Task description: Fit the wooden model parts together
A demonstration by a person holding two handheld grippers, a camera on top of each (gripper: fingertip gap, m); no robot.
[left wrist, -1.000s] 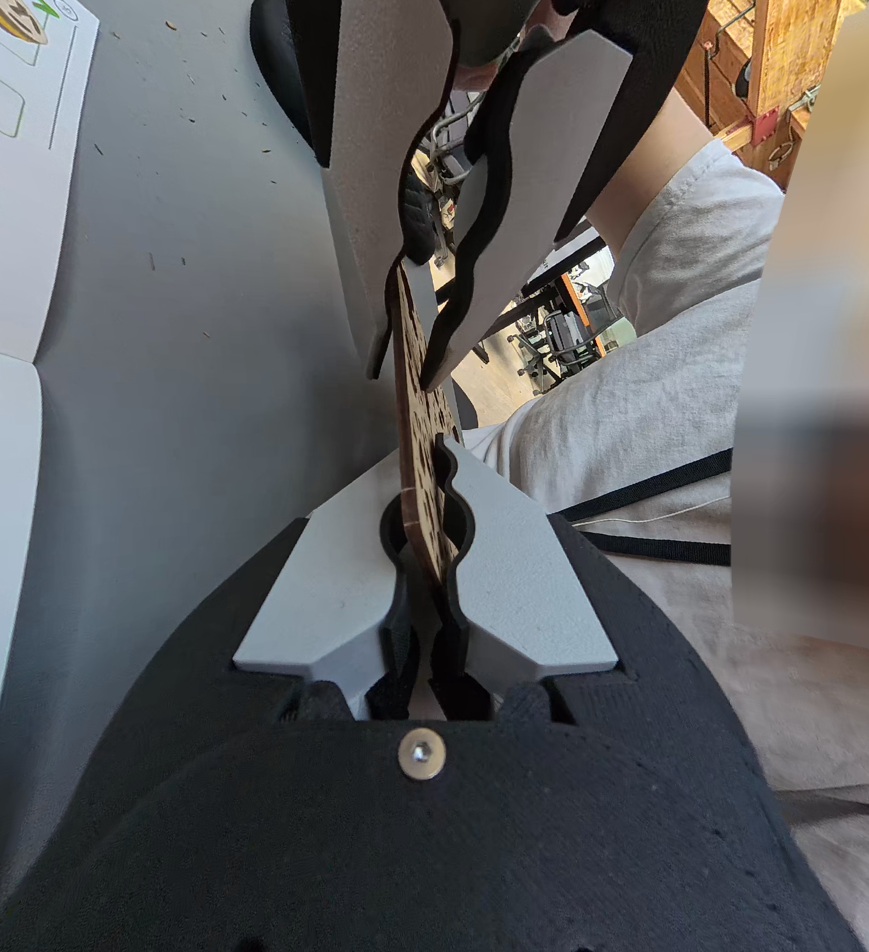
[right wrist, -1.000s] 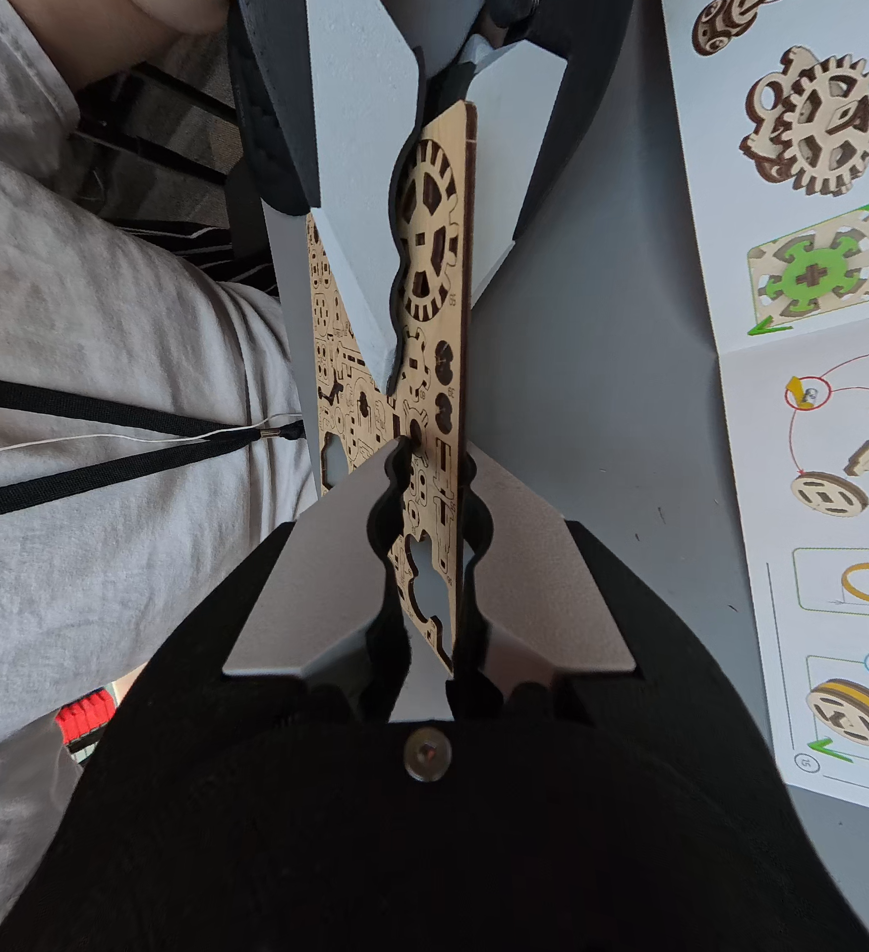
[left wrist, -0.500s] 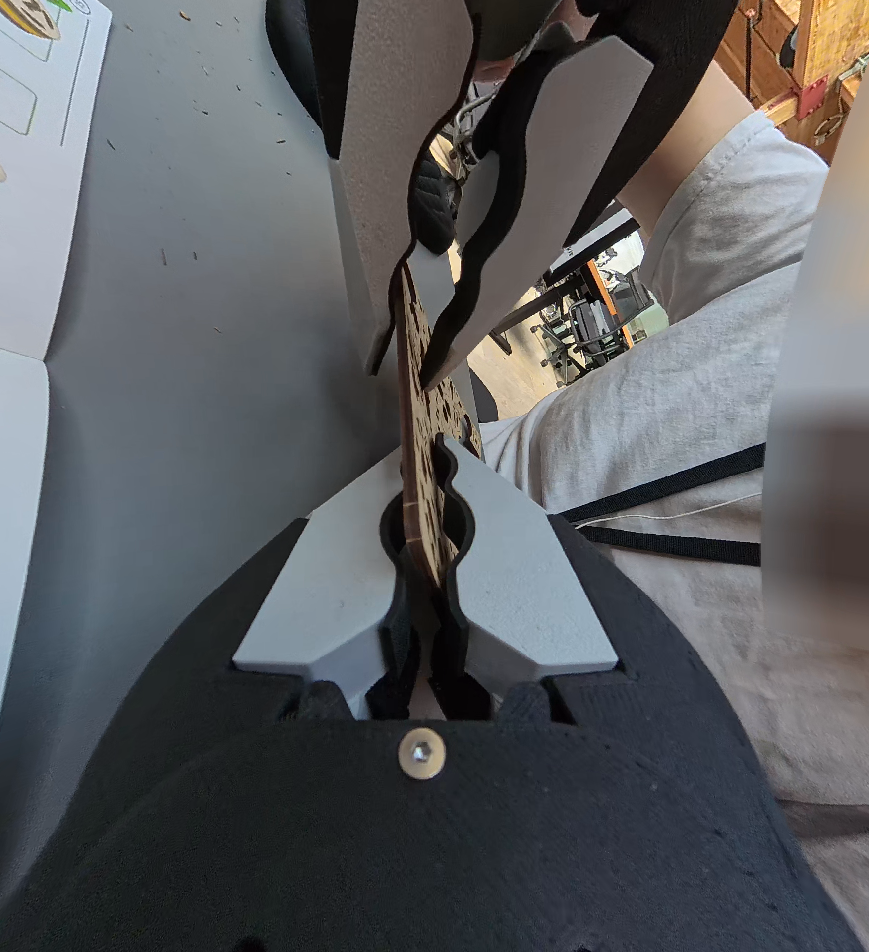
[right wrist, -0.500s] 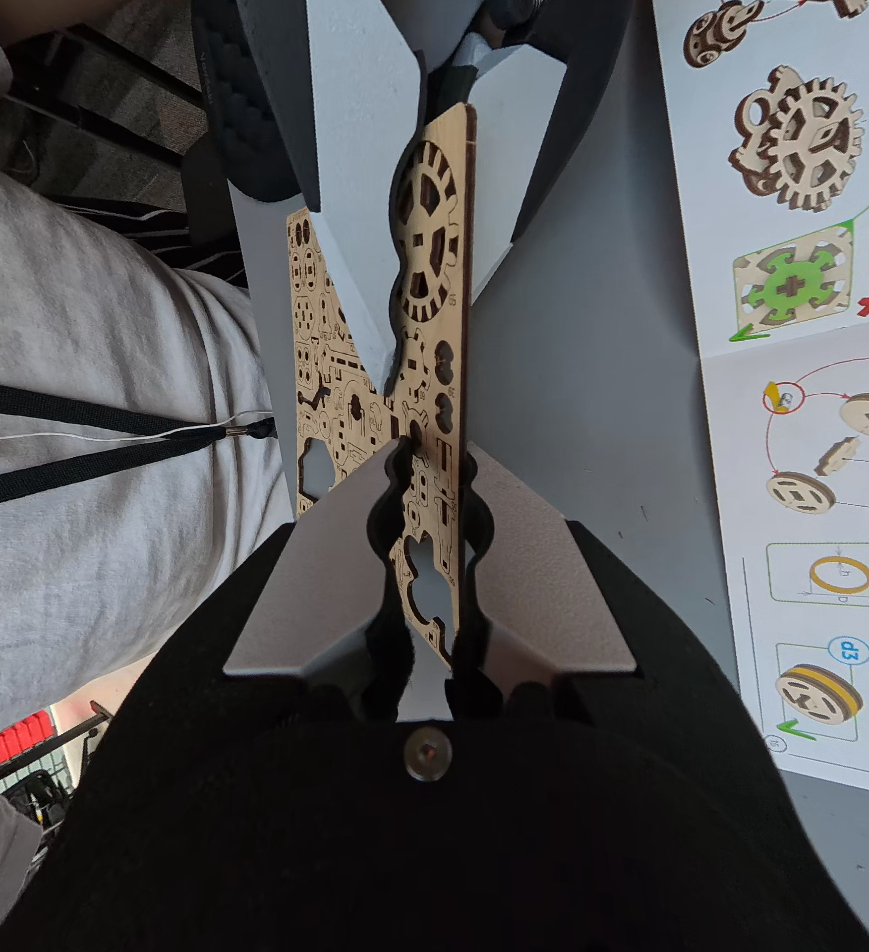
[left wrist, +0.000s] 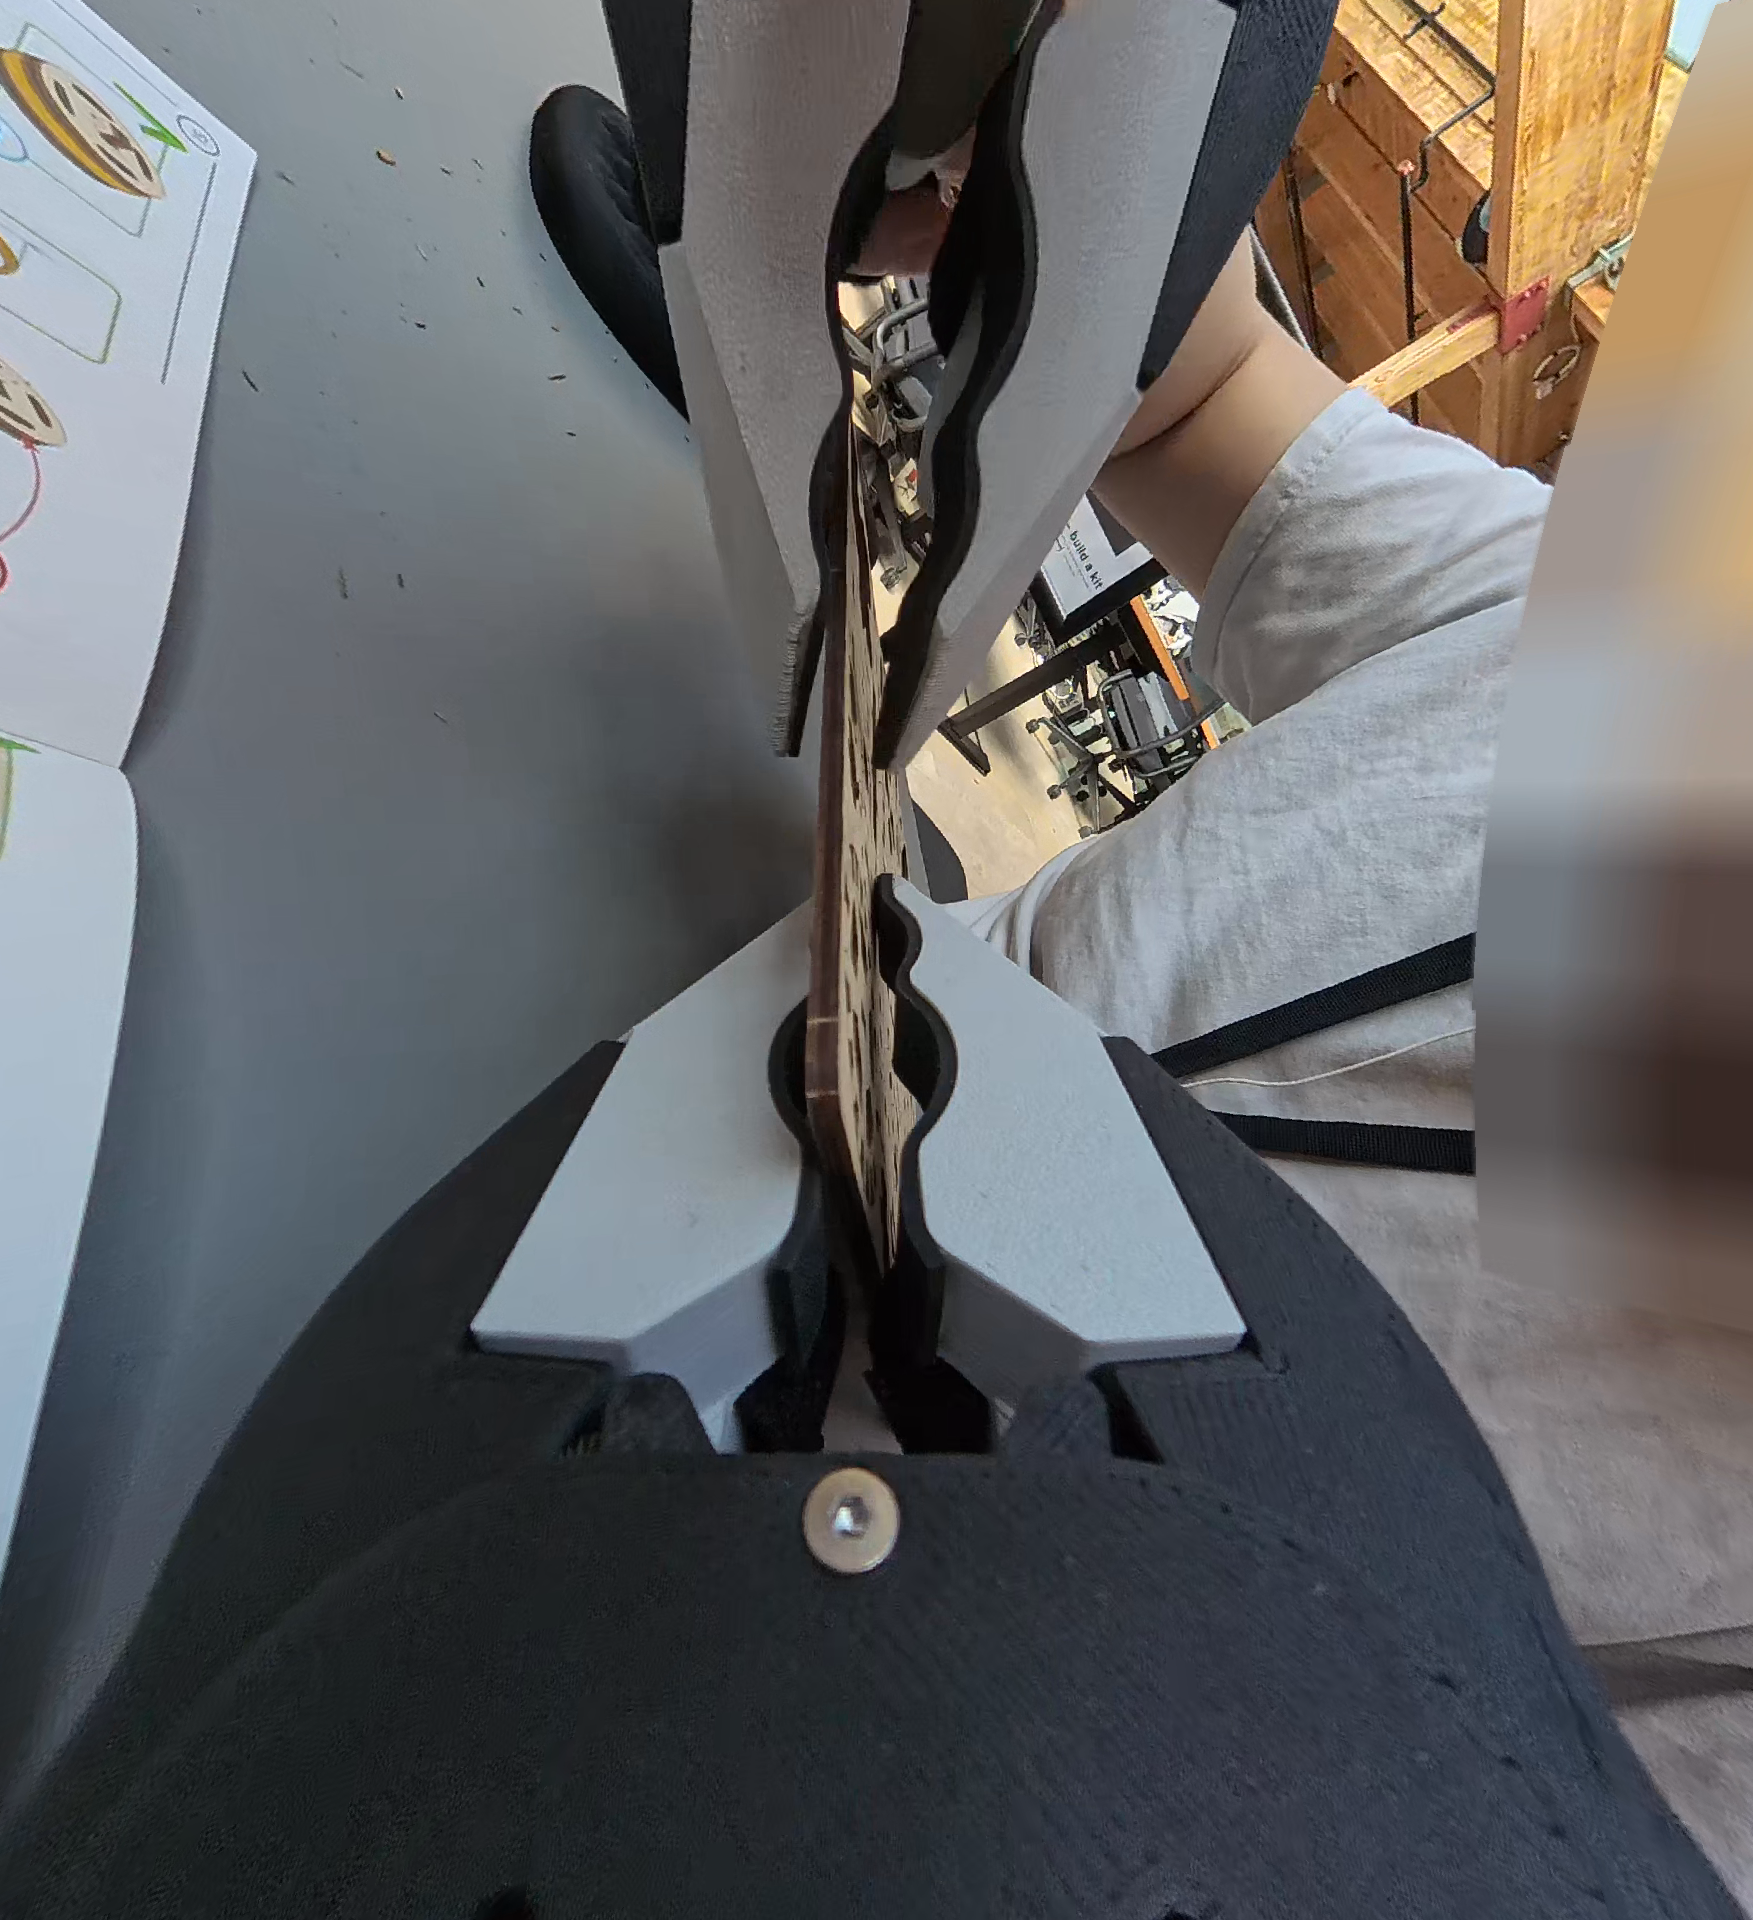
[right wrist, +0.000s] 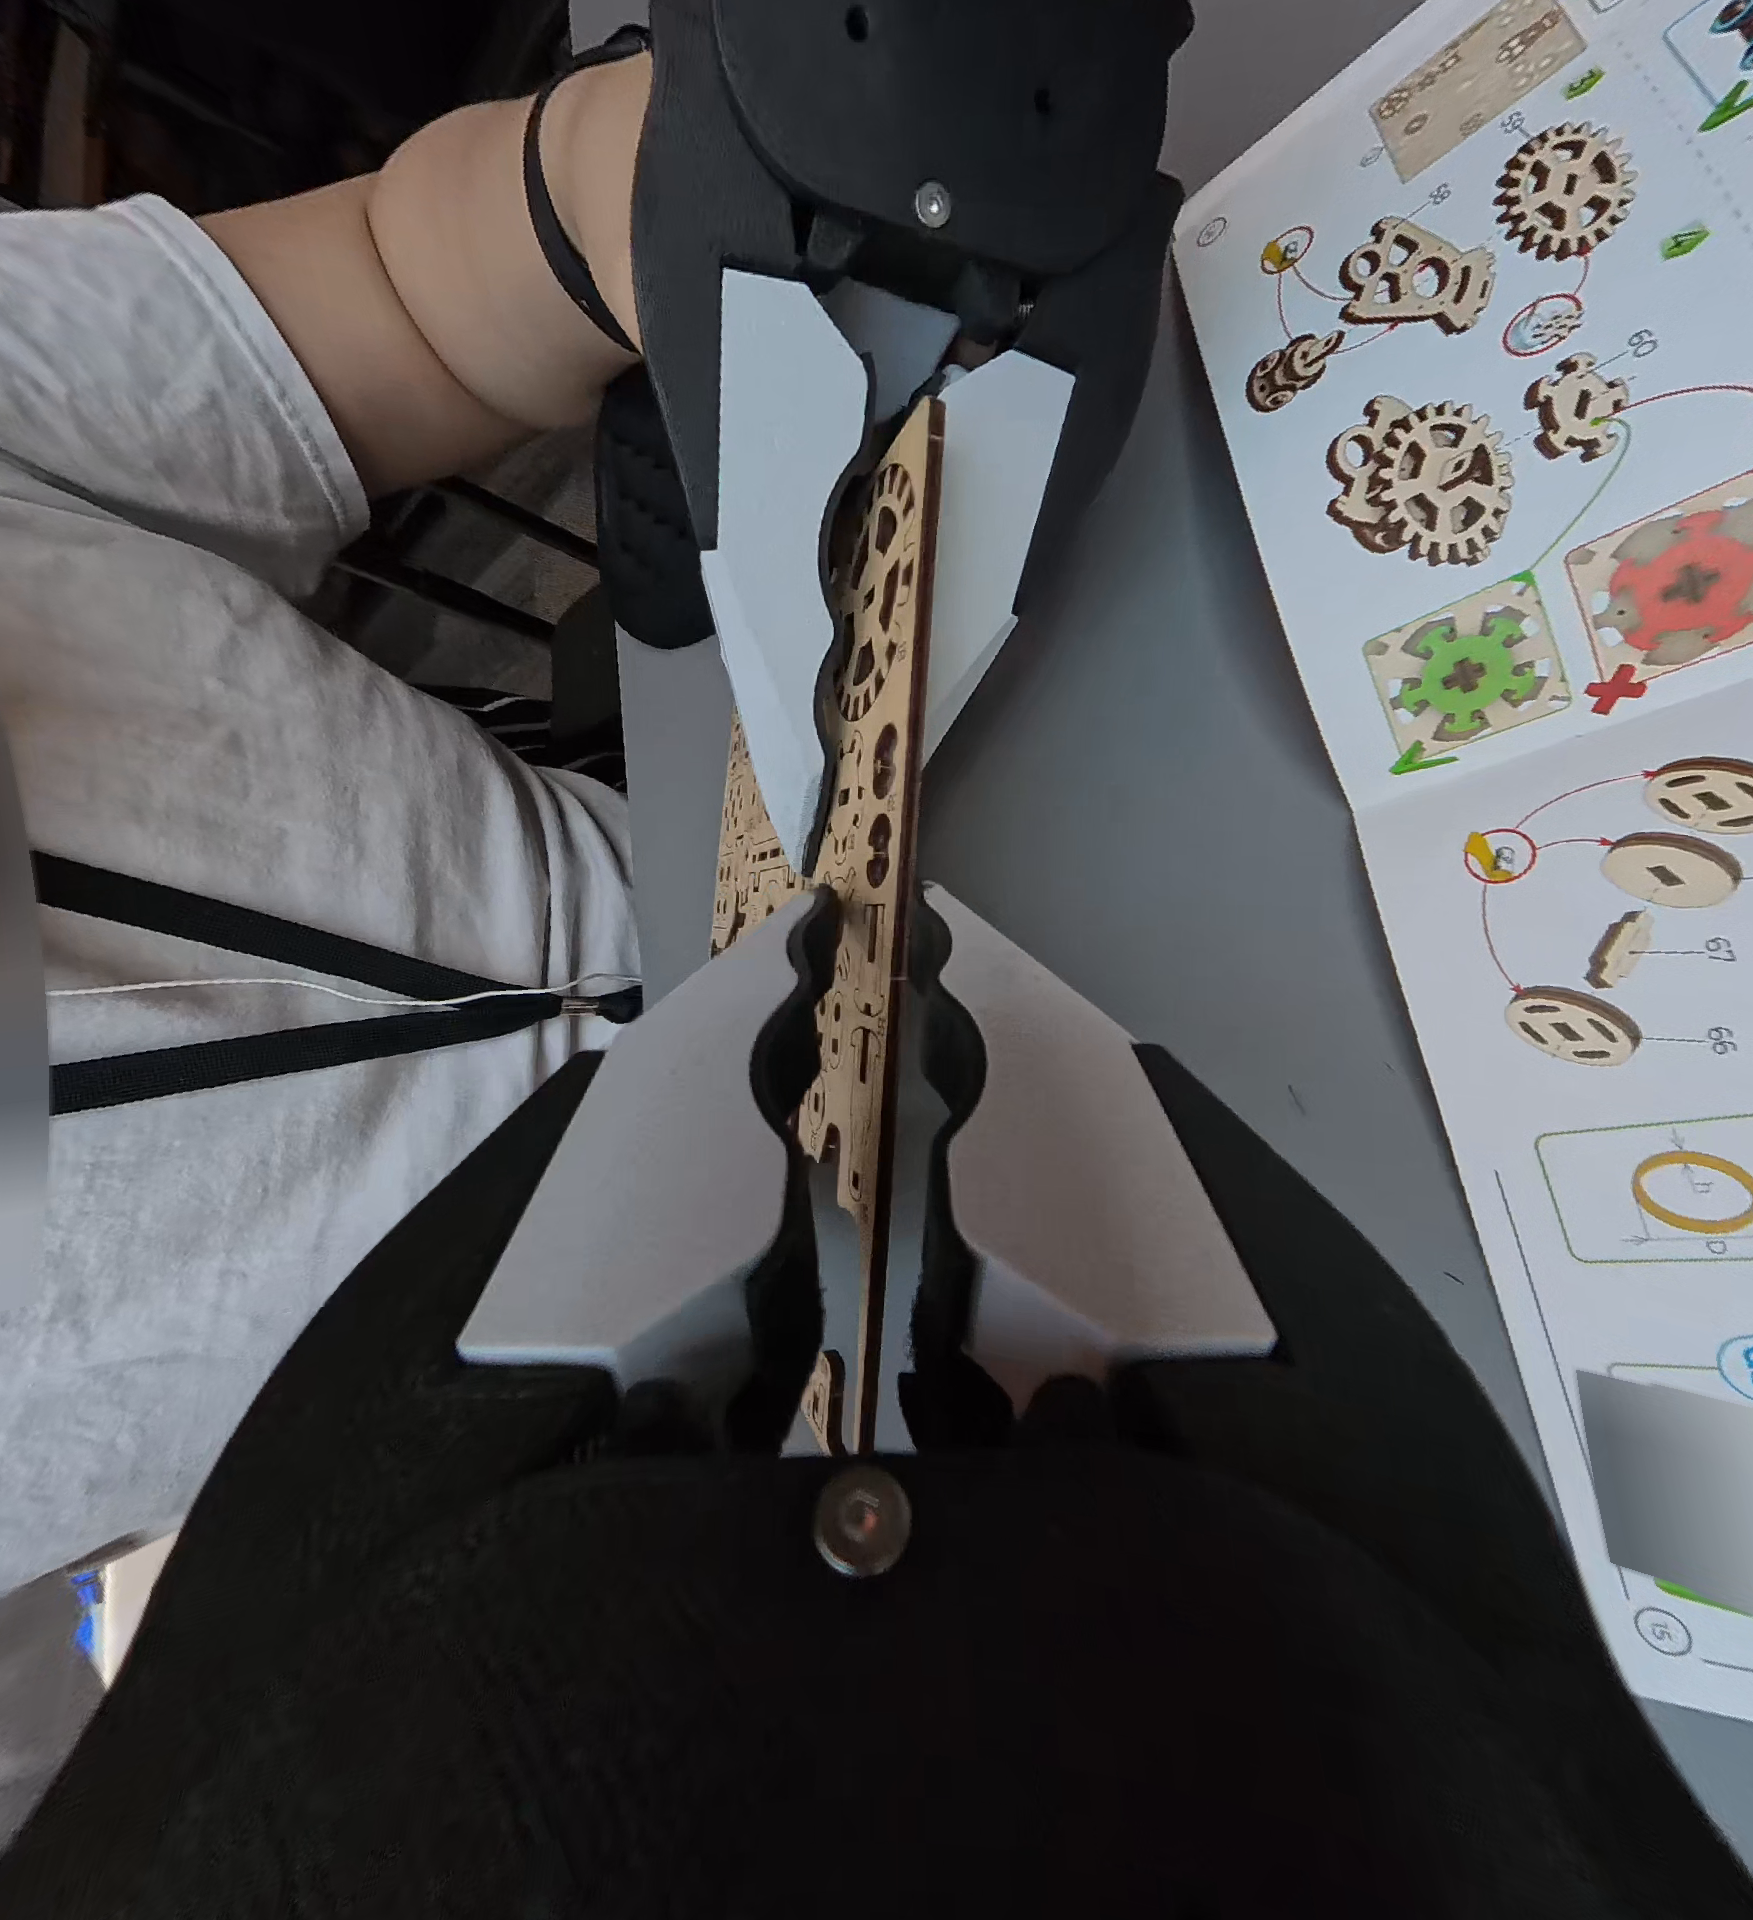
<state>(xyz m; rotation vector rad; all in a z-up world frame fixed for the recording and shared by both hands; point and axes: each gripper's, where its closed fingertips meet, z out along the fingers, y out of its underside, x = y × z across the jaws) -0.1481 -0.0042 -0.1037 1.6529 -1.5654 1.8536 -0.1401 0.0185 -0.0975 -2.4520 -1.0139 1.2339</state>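
a: so, left to right: the folded white paper instruction sheet [left wrist: 41, 436] has slid further into the left view, on the grey tabletop [left wrist: 415, 727].

b: and the thin laser-cut plywood parts sheet [right wrist: 877, 665]?

a: held edge-on above the table between both grippers. the left gripper [left wrist: 856, 914] is clamped on one end, the right gripper [right wrist: 867, 914] on the other, now rolled more square to it.

b: meaning?

a: probably just repositioning; no piece looks freed, though the edge-on view hides much. fitting hasn't begun.
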